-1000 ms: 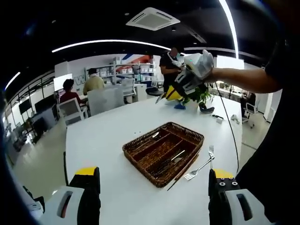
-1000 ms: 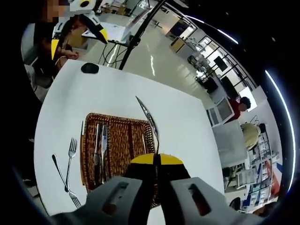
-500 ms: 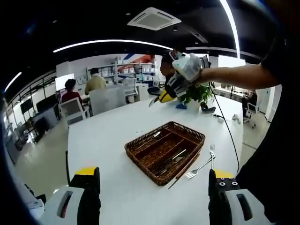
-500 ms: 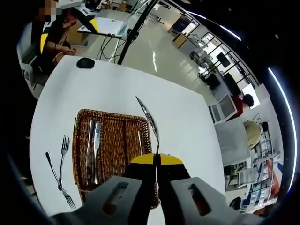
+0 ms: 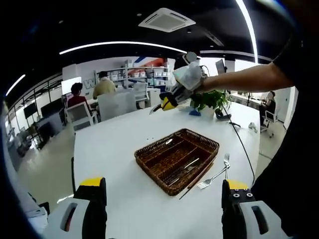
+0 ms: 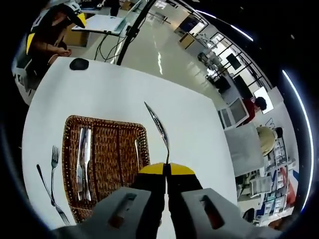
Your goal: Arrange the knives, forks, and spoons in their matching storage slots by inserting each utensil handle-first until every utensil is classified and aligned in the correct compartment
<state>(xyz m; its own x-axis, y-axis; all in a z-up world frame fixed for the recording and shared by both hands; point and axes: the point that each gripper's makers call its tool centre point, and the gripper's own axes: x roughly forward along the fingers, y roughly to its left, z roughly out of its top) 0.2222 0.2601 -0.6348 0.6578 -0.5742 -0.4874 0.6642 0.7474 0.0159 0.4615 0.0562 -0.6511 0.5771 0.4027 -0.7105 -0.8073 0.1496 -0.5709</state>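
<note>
The right tongs [image 6: 166, 169] are clamped tight on the handle end of a spoon [image 6: 158, 125], its bowl pointing away from the jaws, held high above the white counter [image 6: 189, 119]. In the left gripper view the same tool hangs in the air beyond the wicker tray [image 5: 177, 160], carried by the person's outstretched arm. The left tongs [image 5: 162, 191] sit low at the near edge of the counter, jaws spread wide with nothing between them.

The tray lies in the middle of the counter. Two knives [image 6: 82, 158] rest together in one long slot, and another slim utensil [image 6: 136, 152] lies in the slot on the opposite side, probably a spoon. Two forks [image 5: 215, 172] lie on the counter just beside the tray, not yet sorted.

The risk, as I see it, is the grip: the spoon is pinched only at its thin handle tip, so it could swivel or slip on the way down. It must also go in handle-first, yet the handle is the end being held; a careless drop could land it in the knives' slot or across a divider.

Around the counter: a potted plant [image 5: 209, 100], a dark round object [image 6: 79, 63], a trailing cable [image 5: 241, 144], and people at desks beyond. Nothing stands between spoon and tray.
</note>
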